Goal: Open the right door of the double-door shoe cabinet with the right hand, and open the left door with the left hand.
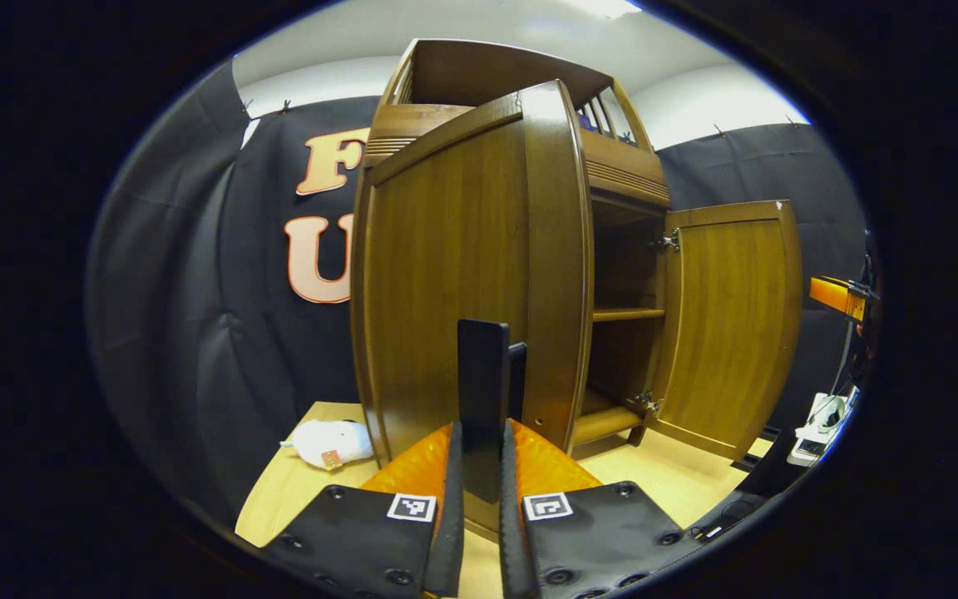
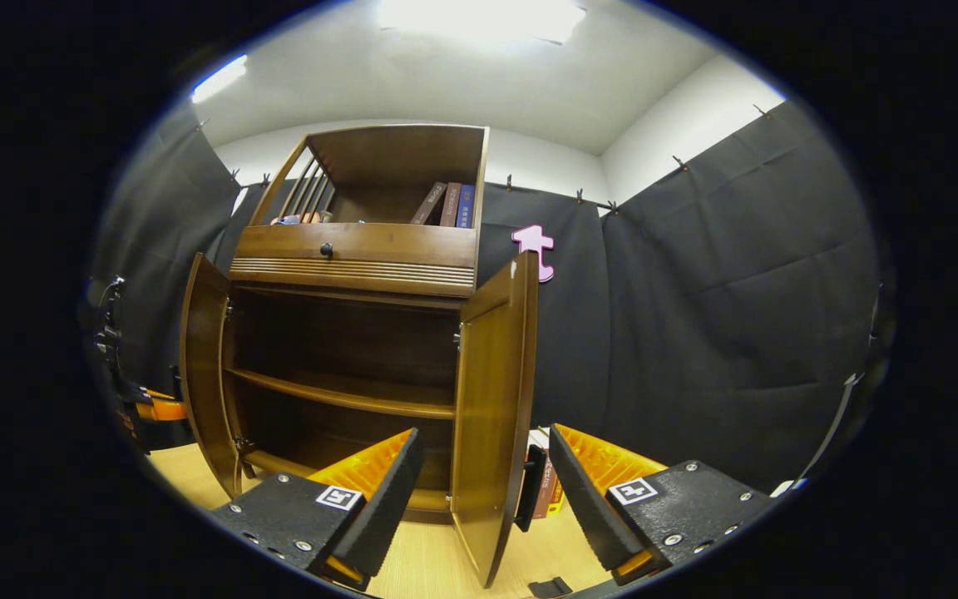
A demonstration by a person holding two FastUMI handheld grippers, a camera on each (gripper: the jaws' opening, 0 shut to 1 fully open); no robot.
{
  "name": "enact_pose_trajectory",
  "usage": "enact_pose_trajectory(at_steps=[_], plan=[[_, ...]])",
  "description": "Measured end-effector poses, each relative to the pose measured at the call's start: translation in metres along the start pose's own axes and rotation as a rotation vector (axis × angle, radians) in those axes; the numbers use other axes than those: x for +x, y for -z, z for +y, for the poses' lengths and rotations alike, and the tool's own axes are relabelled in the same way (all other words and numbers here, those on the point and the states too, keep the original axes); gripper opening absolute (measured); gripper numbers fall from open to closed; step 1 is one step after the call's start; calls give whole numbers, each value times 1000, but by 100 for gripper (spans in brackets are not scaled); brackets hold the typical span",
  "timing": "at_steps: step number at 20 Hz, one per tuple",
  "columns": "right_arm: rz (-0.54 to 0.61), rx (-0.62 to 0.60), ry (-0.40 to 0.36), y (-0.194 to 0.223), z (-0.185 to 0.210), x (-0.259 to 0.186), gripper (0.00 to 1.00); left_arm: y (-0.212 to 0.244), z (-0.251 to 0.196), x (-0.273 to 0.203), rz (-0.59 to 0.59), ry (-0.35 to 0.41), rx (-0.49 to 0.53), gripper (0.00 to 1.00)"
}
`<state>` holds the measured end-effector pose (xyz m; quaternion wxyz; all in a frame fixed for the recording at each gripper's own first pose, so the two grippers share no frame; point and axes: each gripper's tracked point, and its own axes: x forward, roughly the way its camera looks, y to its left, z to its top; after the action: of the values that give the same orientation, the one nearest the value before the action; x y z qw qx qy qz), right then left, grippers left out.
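Left gripper [image 1: 480,433] jaws clamped; right gripper [image 2: 483,466] jaws wide.

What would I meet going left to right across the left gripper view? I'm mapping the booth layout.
White plush toy on the table, then the cabinet's left door gripped by its handle, then the open shelves, then the opened right door, then the other gripper.
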<state>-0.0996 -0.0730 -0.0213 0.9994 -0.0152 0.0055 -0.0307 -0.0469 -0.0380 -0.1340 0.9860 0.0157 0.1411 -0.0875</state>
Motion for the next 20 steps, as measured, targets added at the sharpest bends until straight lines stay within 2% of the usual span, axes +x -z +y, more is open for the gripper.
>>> enact_pose_trajectory(at_steps=[1,2,3,4,5,7,8,9,11,12,13,15,16,17,20], plan=[[-3,2,-6,-2,4,-1,92,1,5,-3,3,-9,22,17],[-6,3,-13,-4,9,-1,92,1,10,-7,-3,-13,28,18],[-10,4,-20,-5,13,0,98,1,15,-10,-2,-18,24,17],[-12,4,-26,-6,17,-1,92,0,22,-14,-3,-21,18,19],[-13,4,-32,-6,22,-1,92,1,28,-18,-5,-25,16,13],[-11,7,-44,-5,30,-3,93,2,41,-25,-5,-30,26,13],[-9,8,-50,-6,33,-1,98,2,47,-28,-6,-30,27,11],[-7,9,-53,-6,36,1,93,2,52,-30,-8,-26,22,12],[-4,13,-54,-5,39,5,93,1,61,-33,-11,-11,5,13],[0,13,-55,-4,42,7,98,1,64,-34,-14,-5,1,12],[4,12,-57,-2,43,7,98,2,69,-36,-15,-5,2,12],[11,10,-58,0,48,7,98,2,83,-39,-14,-20,15,12],[14,9,-60,0,50,9,94,3,91,-40,-13,-34,16,12],[15,9,-62,0,52,9,98,1,99,-42,-15,-48,11,12],[19,9,-72,1,62,13,98,0,120,-45,-24,-81,-6,12]])
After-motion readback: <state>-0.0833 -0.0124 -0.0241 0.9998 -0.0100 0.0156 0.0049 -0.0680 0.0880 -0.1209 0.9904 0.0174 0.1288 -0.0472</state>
